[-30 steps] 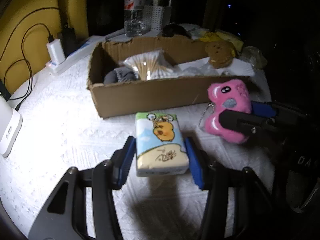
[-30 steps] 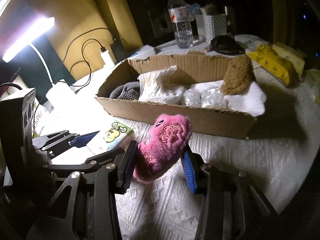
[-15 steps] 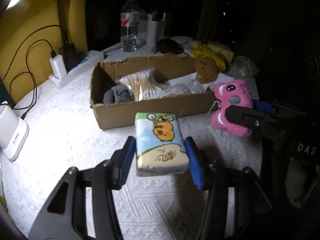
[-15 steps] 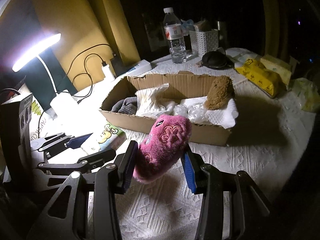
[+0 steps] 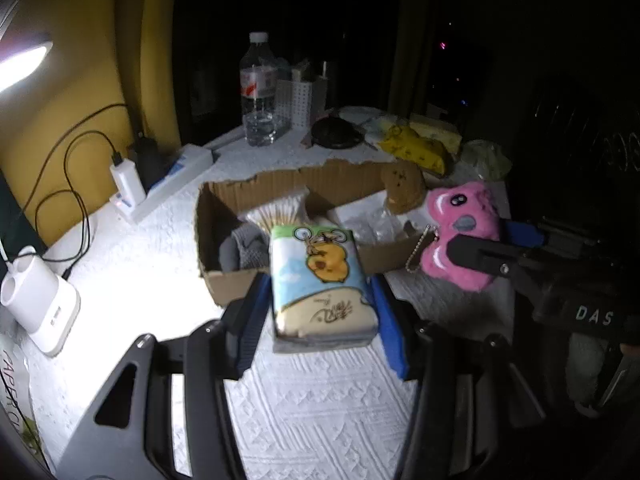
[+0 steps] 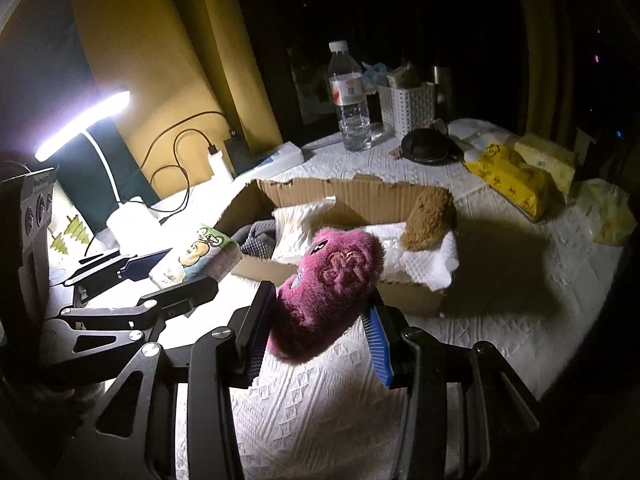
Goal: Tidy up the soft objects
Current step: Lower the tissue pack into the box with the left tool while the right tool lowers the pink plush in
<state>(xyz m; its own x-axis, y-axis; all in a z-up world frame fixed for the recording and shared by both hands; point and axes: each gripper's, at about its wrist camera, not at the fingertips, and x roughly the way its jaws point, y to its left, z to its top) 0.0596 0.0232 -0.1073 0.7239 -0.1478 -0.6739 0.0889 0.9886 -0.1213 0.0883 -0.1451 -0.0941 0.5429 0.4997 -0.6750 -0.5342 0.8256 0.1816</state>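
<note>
Fingers of the left gripper [image 5: 320, 300] were clamped on a tissue pack [image 5: 320, 280], held clear of the white cloth just in front of the cardboard box [image 5: 280, 192]; those of the right gripper [image 6: 320, 320] were clamped on a pink plush toy [image 6: 328, 292], likewise lifted before the box's near wall; inside the box lay a brown plush [image 6: 428, 216], a cotton-swab bag [image 5: 276, 212] and what appeared to be grey fabric [image 5: 244, 246], dimly lit.
</note>
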